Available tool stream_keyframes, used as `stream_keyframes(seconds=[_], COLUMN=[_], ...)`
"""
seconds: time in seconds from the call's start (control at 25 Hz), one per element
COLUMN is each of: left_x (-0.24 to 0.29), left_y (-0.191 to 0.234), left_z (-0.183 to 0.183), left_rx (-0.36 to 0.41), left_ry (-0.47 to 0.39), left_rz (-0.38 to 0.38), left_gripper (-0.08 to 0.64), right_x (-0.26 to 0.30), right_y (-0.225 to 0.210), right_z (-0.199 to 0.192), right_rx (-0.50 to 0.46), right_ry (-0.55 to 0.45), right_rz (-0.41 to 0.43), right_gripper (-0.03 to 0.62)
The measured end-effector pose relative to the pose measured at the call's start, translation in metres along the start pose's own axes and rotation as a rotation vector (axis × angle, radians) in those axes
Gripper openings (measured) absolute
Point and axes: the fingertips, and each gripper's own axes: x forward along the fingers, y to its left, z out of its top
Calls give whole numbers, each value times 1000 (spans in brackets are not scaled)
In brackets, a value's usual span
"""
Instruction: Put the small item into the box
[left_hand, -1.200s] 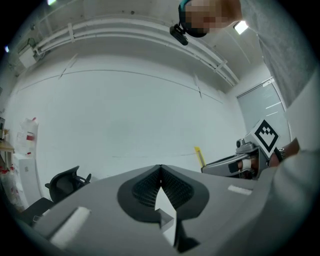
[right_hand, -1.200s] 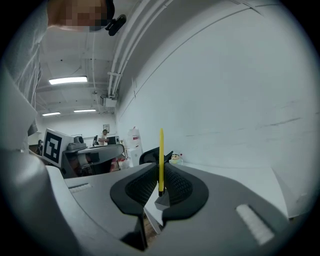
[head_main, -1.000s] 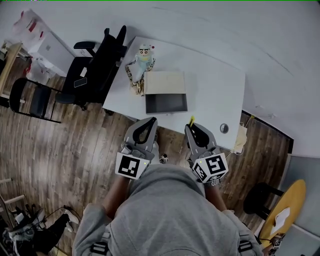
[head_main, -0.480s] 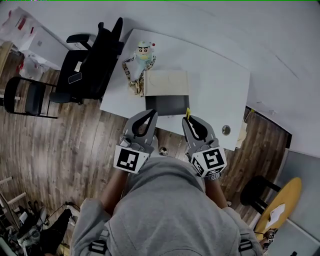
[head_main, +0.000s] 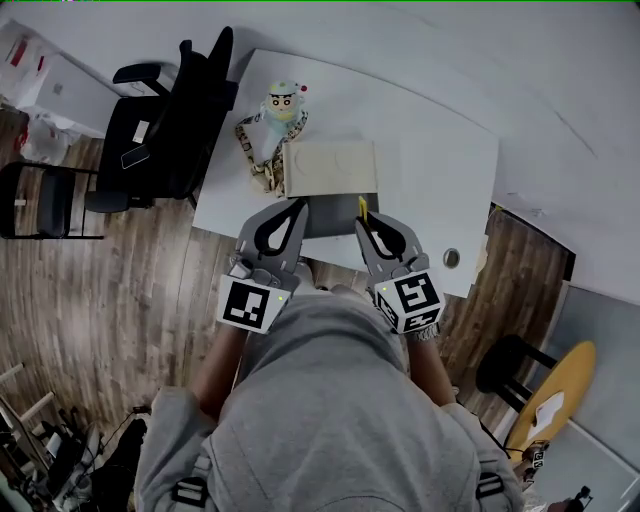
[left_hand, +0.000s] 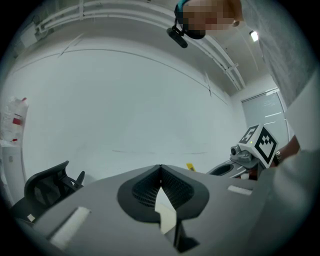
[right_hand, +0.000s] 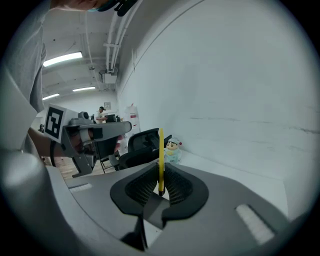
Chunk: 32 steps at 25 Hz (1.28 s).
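A thin yellow stick (head_main: 362, 208) stands up between the jaws of my right gripper (head_main: 364, 221), which is shut on it; in the right gripper view the yellow stick (right_hand: 161, 157) rises upright out of the right gripper (right_hand: 161, 172). The box (head_main: 333, 212) lies open on the white table (head_main: 440, 160), its beige lid (head_main: 331, 168) folded back and its dark inside just beyond both gripper tips. My left gripper (head_main: 299, 204) is shut with nothing in it; in its own view the left gripper (left_hand: 160, 168) points at a white wall.
A cartoon doll figure (head_main: 283, 102) with a patterned strap stands left of the box, also the doll (right_hand: 172, 149) in the right gripper view. A black office chair (head_main: 170, 115) sits at the table's left end. A round grommet (head_main: 452, 258) marks the table's near right edge.
Both grippers have moved forward from over the wooden floor to the table's near edge, their tips now at the open box. The yellow stick stays held in the right gripper.
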Motion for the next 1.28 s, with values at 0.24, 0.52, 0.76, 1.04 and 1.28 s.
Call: stream_keyframes(seconds=[0.24, 0.52, 0.76, 1.04, 1.28], left_x=[17, 34, 39, 38, 34], left_y=[22, 33, 40, 46, 55], left_z=[-5, -12, -16, -13, -13], left_rx=[-17, -24, -27, -35, -37], left_ry=[16, 37, 40, 25, 24], left_rz=[-25, -72, -98, -103, -89], left_gripper=[3, 3, 3, 3, 3], right_x=[28, 56, 77, 95, 107], right_y=[-2, -1, 7, 21, 25], right_z=[-7, -26, -48, -74, -104], right_rx=[-43, -34, -49, -80, -143], right_ry=[85, 188, 280, 376, 481], right_rz=[0, 35, 72, 112, 143], right_gripper=[61, 61, 61, 61, 61])
